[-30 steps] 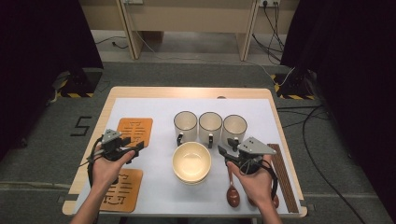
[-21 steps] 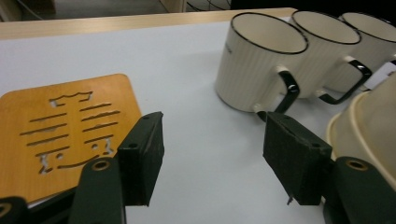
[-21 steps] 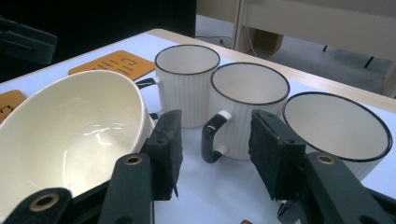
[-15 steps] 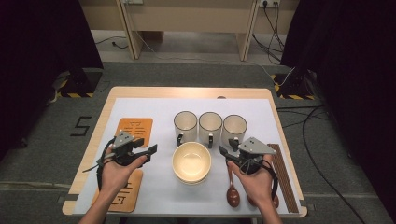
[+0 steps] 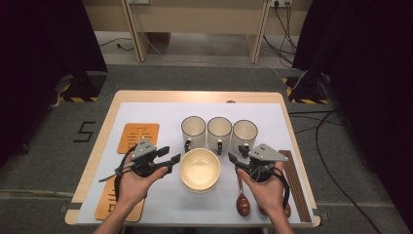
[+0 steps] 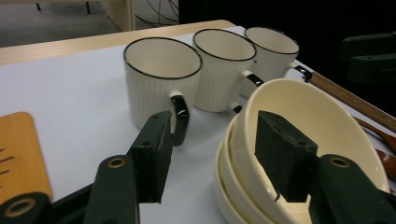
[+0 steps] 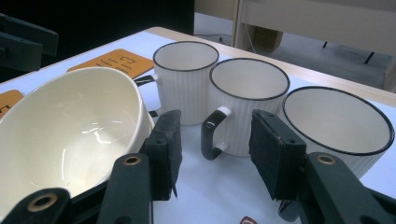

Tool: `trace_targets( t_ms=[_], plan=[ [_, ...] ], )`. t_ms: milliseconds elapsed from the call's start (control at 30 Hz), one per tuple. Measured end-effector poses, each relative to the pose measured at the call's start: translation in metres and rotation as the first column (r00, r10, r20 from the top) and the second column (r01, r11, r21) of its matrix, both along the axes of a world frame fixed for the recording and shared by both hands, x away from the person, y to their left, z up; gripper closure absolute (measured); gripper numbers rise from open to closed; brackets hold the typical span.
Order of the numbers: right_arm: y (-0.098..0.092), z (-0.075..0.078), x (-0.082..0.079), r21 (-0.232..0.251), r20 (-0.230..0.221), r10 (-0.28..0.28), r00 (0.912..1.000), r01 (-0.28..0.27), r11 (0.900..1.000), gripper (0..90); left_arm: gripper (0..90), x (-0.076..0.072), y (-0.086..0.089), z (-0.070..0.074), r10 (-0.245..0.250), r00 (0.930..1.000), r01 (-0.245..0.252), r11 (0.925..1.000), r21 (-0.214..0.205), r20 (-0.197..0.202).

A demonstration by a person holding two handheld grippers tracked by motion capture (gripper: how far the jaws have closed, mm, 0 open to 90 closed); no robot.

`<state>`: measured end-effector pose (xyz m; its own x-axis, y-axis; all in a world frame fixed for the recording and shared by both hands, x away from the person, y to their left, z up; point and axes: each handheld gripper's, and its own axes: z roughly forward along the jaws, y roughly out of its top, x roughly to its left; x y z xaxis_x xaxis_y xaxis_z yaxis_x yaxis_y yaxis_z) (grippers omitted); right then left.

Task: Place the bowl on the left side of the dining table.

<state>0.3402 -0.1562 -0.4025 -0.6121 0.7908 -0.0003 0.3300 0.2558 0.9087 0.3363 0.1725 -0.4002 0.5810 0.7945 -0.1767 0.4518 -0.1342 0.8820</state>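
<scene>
**Left jaws at bowl rim, right jaws parked by the mugs**

Stack of cream bowls (image 5: 199, 169) at lower centre of the high view, on the white mat (image 5: 160, 114) covering the bench (image 5: 195, 96). Left gripper (image 5: 171, 158) at lower left of centre, held in the left hand (image 5: 134, 183), tips just beside the stack's left edge. In the left gripper view, jaws astride the rim of the top bowl (image 6: 317, 126): one pad outside at lower left of frame, the other inside the bowl at lower right. Jaws have just been closing, rim between them; gap visible on the outer side, pads not yet pressing, so released.

Right gripper (image 5: 237, 161) at lower right of centre, in the right hand (image 5: 268, 190), close to the stack's right edge. Jaws released, nothing between the pads; in the right gripper view, the middle mug's handle (image 7: 211, 135) seen beyond the gap, not touched.

Three white ribbed mugs (image 5: 219, 133) in a row just above the stack. Two orange coasters (image 5: 139, 137) at left, one above the left hand, one partly under its forearm. Brown spoon (image 5: 242, 202) on the mat at lower right, chopsticks (image 5: 294, 185) along the mat's right edge.
</scene>
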Motion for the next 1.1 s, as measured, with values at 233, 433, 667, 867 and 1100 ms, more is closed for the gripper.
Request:
trace_targets(
  t_ms=[233,433,667,867,1100],
  plan=[
    [0.001,-0.001,0.000,0.001,-0.002,0.000,1.0000,0.000,1.0000,53.7,55.7,0.004,-0.018,-0.011,-0.039,0.9992,0.039,0.9979,0.051,-0.006],
    [0.001,-0.002,0.001,0.004,-0.005,0.001,1.0000,-0.001,1.0000,53.5,63.6,0.009,-0.024,-0.018,-0.026,0.9996,0.027,0.9956,0.090,-0.004],
    [0.001,-0.002,0.001,0.003,-0.005,0.001,1.0000,-0.001,1.0000,53.3,70.3,0.008,-0.033,-0.020,-0.036,0.9993,0.037,0.9914,0.125,-0.007],
    [0.002,-0.003,0.001,0.003,-0.009,0.006,0.9999,-0.006,1.0000,53.3,75.3,0.009,-0.038,-0.022,-0.017,0.9998,0.018,0.9871,0.159,-0.005],
    [0.002,-0.004,0.002,0.005,-0.016,0.005,0.9999,-0.005,1.0000,53.0,82.3,0.006,-0.045,-0.018,0.004,0.9990,-0.013,0.9795,0.201,0.044]
  ],
)
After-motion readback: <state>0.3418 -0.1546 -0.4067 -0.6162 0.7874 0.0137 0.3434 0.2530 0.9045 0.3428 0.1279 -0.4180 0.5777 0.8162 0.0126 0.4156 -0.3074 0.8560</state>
